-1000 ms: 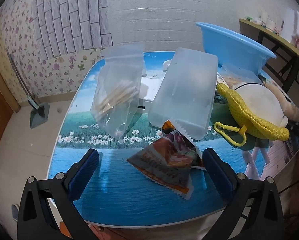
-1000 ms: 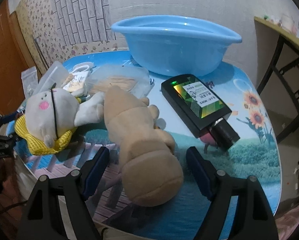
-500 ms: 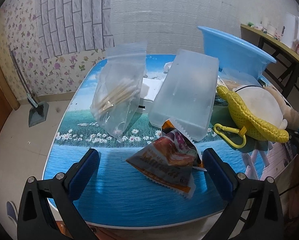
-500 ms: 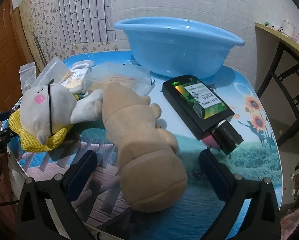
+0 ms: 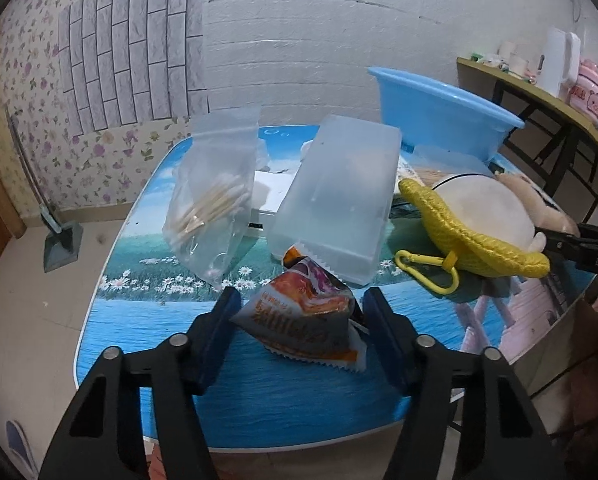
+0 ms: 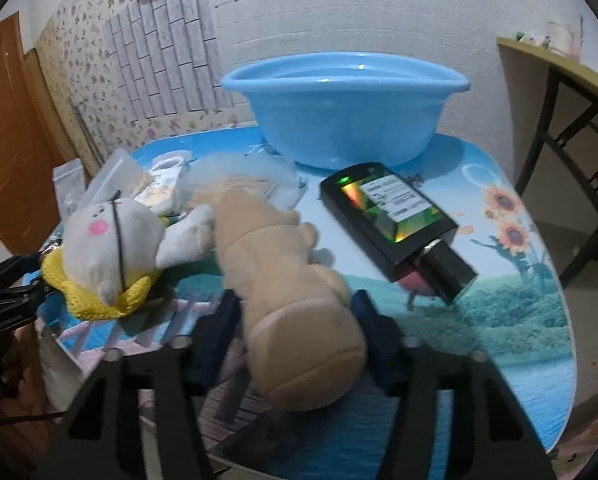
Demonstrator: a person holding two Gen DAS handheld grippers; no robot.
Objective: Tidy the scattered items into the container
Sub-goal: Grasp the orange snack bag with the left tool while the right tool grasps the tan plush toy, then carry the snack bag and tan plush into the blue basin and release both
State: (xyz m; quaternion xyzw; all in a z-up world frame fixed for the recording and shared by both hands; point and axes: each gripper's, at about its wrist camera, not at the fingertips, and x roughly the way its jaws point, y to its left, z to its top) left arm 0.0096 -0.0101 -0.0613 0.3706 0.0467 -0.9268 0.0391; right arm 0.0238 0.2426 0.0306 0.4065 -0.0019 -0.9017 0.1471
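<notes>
Straddling the snack packet (image 5: 305, 322), left tongs (image 5: 301, 312) spread, right tongs (image 6: 295, 316) spread around tan plush (image 6: 295, 296).

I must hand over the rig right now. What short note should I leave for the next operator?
Left claw: closed in around the orange snack packet, pads at its sides, grip not confirmed.
Right claw: same around the tan plush toy.
Blue basin: stands at the far side of the table; nothing seen inside.
Left to do: both items above, white plush, black box, swab bag, clear box.
</notes>
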